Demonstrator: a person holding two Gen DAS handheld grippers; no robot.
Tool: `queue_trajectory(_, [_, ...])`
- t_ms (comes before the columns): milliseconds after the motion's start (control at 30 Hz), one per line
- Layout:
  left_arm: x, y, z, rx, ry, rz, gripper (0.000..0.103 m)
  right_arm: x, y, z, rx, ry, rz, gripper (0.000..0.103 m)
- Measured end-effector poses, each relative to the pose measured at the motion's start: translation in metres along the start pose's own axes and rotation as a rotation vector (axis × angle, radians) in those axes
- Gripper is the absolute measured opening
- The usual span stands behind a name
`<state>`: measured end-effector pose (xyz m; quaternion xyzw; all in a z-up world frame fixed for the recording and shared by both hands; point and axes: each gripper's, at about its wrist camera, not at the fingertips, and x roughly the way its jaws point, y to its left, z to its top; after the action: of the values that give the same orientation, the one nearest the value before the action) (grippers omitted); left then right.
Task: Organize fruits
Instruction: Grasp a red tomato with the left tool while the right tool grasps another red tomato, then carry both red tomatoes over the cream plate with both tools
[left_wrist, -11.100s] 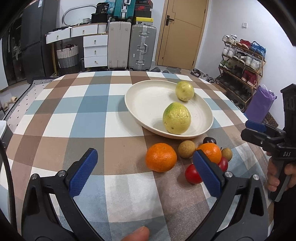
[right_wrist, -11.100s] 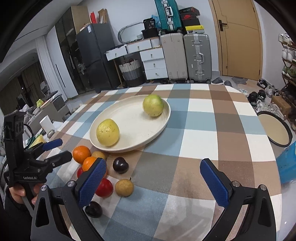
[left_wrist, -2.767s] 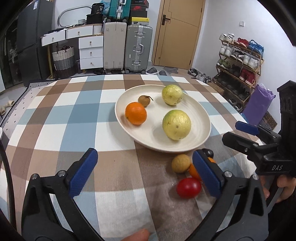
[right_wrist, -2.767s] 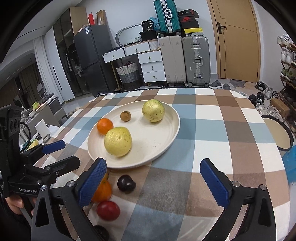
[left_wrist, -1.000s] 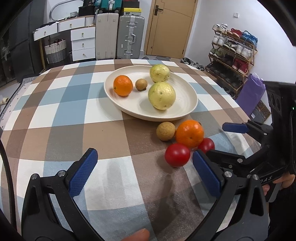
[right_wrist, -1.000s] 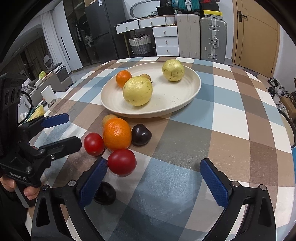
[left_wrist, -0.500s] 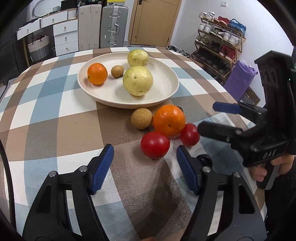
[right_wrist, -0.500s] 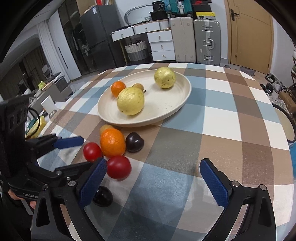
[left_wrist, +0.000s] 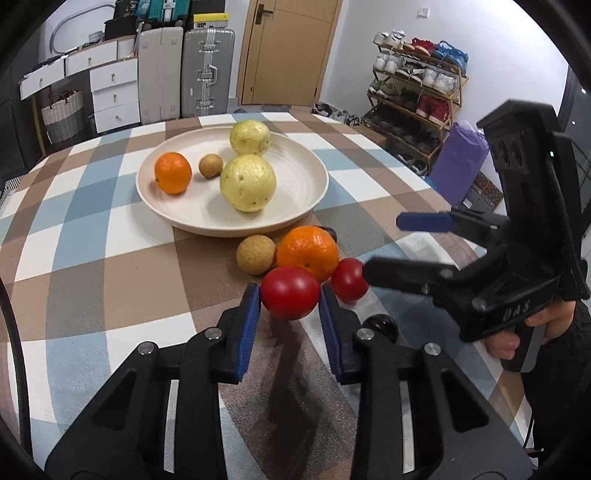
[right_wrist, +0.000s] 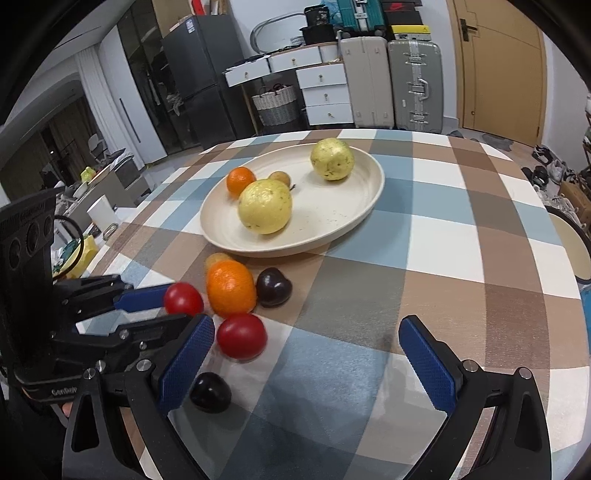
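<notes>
My left gripper is shut on a red tomato, which also shows in the right wrist view, just above the checked tablecloth. Beside it lie an orange, a second red tomato, a tan round fruit and a dark plum. The cream plate holds two yellow-green guavas, an orange and a small brown fruit. My right gripper is open and empty, hovering near the loose tomato and two dark plums.
The round table carries a blue, brown and white checked cloth. Suitcases, drawers and a door stand behind. A shoe rack and a purple bag are at the right, past the table edge.
My left gripper has moved forward and closed on the nearest red tomato. The right gripper has stayed open and shifted a little.
</notes>
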<state>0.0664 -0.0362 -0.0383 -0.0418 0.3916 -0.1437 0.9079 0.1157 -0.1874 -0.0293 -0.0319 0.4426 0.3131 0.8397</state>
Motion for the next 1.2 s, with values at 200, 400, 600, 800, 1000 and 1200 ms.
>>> queue_trajectory(200, [-0.011,0.014,0.004,-0.065,-0.044,0.015,0.03,0.008,0.011,-0.002,-0.023,0.046,0.063,0.097])
queue_trajectory(400, [-0.016,0.022,0.003,-0.097,-0.063,0.025,0.03,0.015,0.021,-0.006,-0.079,0.068,0.025,0.076])
queue_trajectory(600, [-0.015,0.022,0.003,-0.087,-0.059,0.03,0.03,0.014,0.024,-0.008,-0.092,0.068,0.067,0.055])
queue_trajectory(800, [-0.01,0.022,0.001,-0.091,-0.051,0.037,0.03,0.015,0.028,-0.009,-0.1,0.073,0.098,0.038])
queue_trajectory(1000, [-0.01,0.022,0.001,-0.092,-0.051,0.041,0.03,0.015,0.028,-0.009,-0.098,0.073,0.114,0.033])
queue_trajectory(1200, [-0.012,0.023,0.001,-0.103,-0.061,0.041,0.03,0.007,0.023,-0.006,-0.075,0.044,0.154,0.033])
